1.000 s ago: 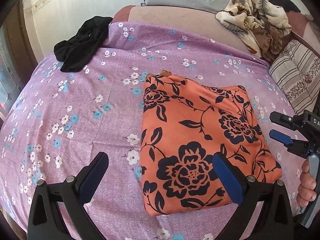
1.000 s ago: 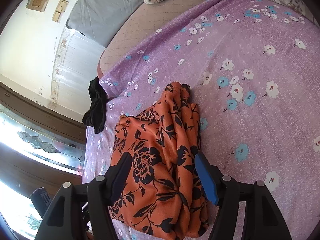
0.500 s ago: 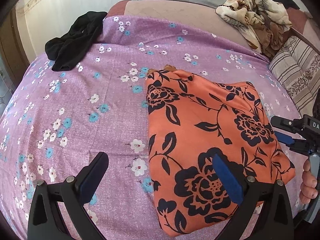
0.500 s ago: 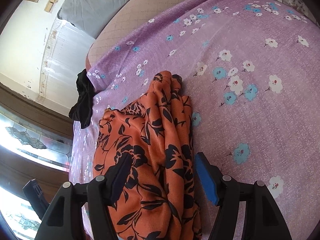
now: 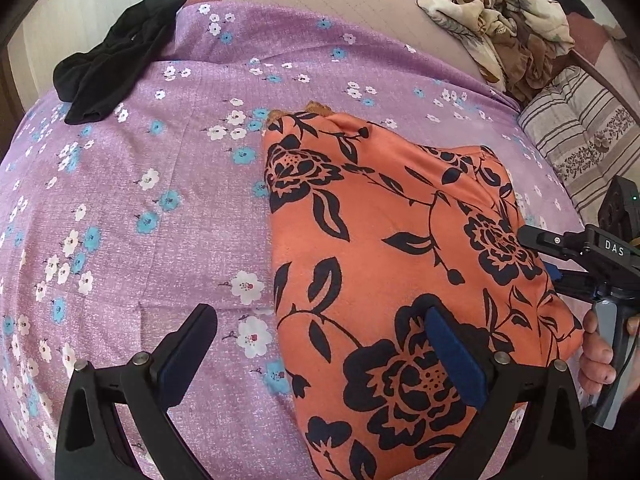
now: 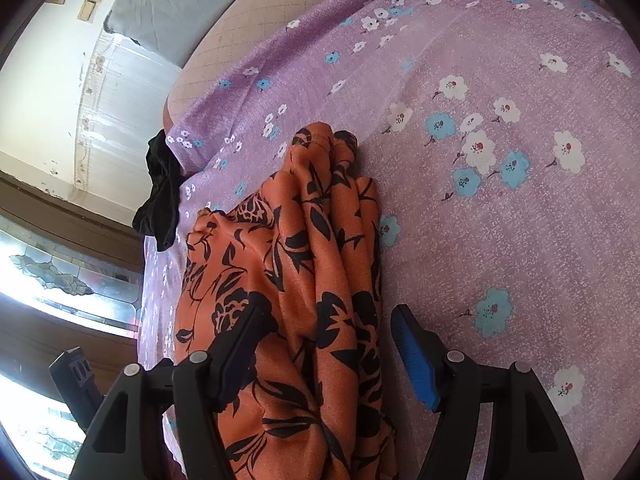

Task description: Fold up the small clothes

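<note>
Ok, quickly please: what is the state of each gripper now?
Left gripper: open, holding nothing, over the orange cloth's edge.
Right gripper: open, cloth between its fingers, not pinched.

Striped pillow [image 5: 576, 140] beside purple flowered bedsheet [image 5: 160, 200]

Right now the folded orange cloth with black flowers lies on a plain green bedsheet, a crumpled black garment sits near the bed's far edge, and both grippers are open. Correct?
Not quite. The bedsheet is purple with white and blue flowers, not plain green, as the left wrist view shows. The rest holds: the folded orange cloth with black flowers lies on it, the crumpled black garment sits near the far edge, and the left gripper and right gripper are open.
</note>
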`<state>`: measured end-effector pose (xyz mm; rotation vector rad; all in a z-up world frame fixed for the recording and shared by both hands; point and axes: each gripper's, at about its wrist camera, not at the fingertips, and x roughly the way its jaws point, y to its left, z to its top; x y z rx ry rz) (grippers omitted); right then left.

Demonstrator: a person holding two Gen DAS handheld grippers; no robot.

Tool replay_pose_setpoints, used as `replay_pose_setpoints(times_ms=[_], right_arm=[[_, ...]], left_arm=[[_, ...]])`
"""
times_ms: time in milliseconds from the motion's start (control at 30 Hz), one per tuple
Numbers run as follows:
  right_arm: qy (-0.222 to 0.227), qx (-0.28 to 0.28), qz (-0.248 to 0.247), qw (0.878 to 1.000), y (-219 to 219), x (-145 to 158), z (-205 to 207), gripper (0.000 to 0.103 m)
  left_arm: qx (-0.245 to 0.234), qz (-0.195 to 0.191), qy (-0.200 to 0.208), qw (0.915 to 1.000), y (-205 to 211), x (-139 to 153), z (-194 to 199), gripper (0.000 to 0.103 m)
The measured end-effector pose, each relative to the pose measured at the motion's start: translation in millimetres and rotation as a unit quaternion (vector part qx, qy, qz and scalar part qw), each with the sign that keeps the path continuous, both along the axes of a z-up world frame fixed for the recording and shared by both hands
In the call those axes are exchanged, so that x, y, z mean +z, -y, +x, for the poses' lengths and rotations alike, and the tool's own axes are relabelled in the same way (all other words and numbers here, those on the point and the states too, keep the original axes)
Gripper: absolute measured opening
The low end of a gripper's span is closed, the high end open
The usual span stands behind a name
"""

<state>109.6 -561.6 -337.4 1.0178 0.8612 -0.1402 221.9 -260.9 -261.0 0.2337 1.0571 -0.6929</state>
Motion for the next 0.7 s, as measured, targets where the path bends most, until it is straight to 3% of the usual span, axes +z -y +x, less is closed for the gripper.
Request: replay_pose_setpoints(times_ms=[233, 567, 700], right_arm=[[0.014, 0.0, 0.031, 0.999, 8, -9, 4, 0.075], [0.049, 0.024, 0.075, 0.996, 6, -17, 10, 0.076], [0.053, 0.036, 0.071, 0.995, -2, -16, 16, 0.077]], left_arm=[[-0.034, -0.024, -0.058, 0.9974, 2, -10, 8, 0.103], [-0.051, -0.082, -0.15, 0.9839, 2, -27, 22, 0.103], [-0.056, -0.095, -0.161, 0.9808, 6, -30, 21, 0.103]])
